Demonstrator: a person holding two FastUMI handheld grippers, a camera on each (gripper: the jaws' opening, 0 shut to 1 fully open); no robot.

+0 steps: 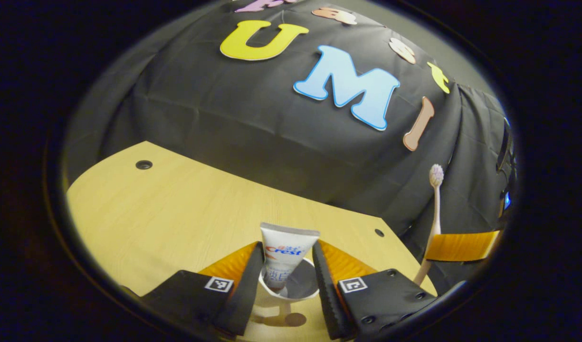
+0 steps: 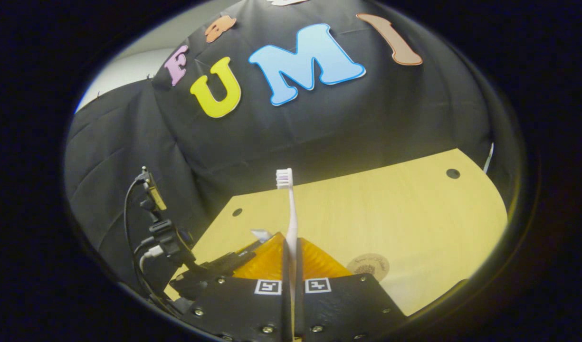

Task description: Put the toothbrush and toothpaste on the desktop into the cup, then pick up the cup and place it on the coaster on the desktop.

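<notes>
A white toothpaste tube [image 1: 286, 251] stands cap-down in a white cup [image 1: 298, 298] on the wooden desktop [image 1: 176, 213]. My left gripper [image 1: 288, 247] hovers over the cup, open, its fingers flanking the tube's wide end with a sliver of gap. My right gripper [image 2: 291, 242] is shut on the handle of a pale pink toothbrush [image 2: 291, 209], held upright with the bristles on top. In the left gripper view that toothbrush [image 1: 435, 204] and the right gripper [image 1: 462, 246] stand off to the right, past the desk's corner. A round brown coaster [image 2: 368, 266] lies on the desk just right of my right gripper.
In the right gripper view the left gripper's body and cables [image 2: 162, 237] sit low on the left. The desk has small dark holes [image 1: 143, 165] near its corners. Black cloth walls close off the back and sides.
</notes>
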